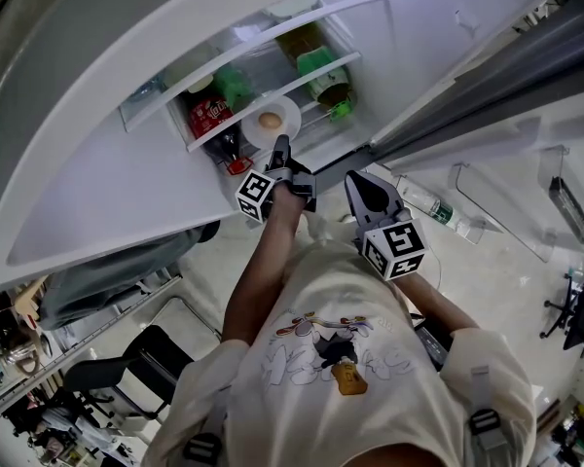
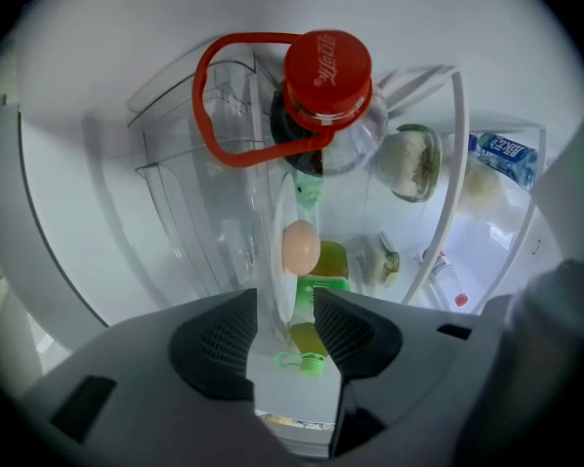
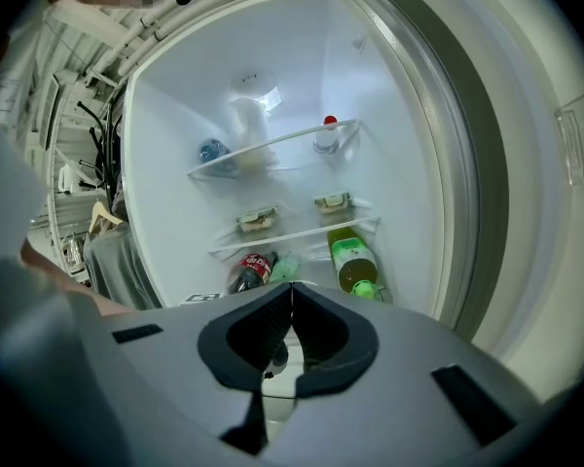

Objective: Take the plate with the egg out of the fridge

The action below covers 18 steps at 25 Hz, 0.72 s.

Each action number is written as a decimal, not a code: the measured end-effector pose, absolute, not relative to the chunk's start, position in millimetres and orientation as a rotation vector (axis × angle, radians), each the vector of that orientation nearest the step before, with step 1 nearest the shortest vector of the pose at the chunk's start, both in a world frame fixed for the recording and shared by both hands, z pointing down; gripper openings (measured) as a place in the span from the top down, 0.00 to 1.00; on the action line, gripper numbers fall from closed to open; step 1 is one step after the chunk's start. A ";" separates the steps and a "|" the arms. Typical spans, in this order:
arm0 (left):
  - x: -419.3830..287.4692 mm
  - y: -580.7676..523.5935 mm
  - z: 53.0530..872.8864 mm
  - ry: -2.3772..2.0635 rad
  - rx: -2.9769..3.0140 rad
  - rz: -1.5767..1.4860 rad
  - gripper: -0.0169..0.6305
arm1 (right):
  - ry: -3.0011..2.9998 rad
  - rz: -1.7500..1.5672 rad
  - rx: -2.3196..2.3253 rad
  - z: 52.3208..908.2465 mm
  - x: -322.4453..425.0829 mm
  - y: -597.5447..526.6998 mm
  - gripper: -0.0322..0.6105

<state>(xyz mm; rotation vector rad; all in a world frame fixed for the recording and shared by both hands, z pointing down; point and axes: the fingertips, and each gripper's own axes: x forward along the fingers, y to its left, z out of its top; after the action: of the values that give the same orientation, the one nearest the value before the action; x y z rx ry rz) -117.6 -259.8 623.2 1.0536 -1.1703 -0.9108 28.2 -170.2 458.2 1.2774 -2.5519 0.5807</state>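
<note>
Left tongs [image 2: 285,305] straddled plate [image 1: 290,113] rim, jaws apart | right tongs [image 3: 292,290] closed, empty | risk: tilted pull could roll egg [image 2: 300,247] off

1. The left arm [image 1: 258,270] is bare and stretched out almost straight, forward from the shoulder.
2. The left gripper [image 1: 280,146] is at the end of that reach, with its marker cube turned back toward the body.
3. Its jaws stand a little apart with the rim of the plate [image 1: 290,115] between them. The rim lies against one pad, and a narrow gap shows on the other side.
4. The right arm is bent, with the elbow out to the side.
5. The right gripper [image 1: 358,185] is held closer to the chest than the left and points forward.
6. Its jaws are closed tip to tip, with nothing between them.
</note>
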 end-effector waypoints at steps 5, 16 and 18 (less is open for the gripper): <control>-123.8 -257.5 632.3 -1.191 1.027 -0.911 0.72 | -2.553 0.585 1.278 458.1 26.8 -171.4 0.94; -131.5 -264.0 633.2 -1.178 0.986 -0.978 0.75 | -2.560 0.589 1.260 457.3 26.3 -173.1 0.94; -133.1 -262.5 633.8 -1.182 0.978 -0.977 0.86 | -2.561 0.590 1.258 457.4 24.9 -172.3 0.94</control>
<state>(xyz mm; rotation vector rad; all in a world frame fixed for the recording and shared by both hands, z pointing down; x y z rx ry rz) -133.1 -262.5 633.8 0.9783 -1.1816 -0.9766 24.9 -172.3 457.4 1.2578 -2.5605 0.5896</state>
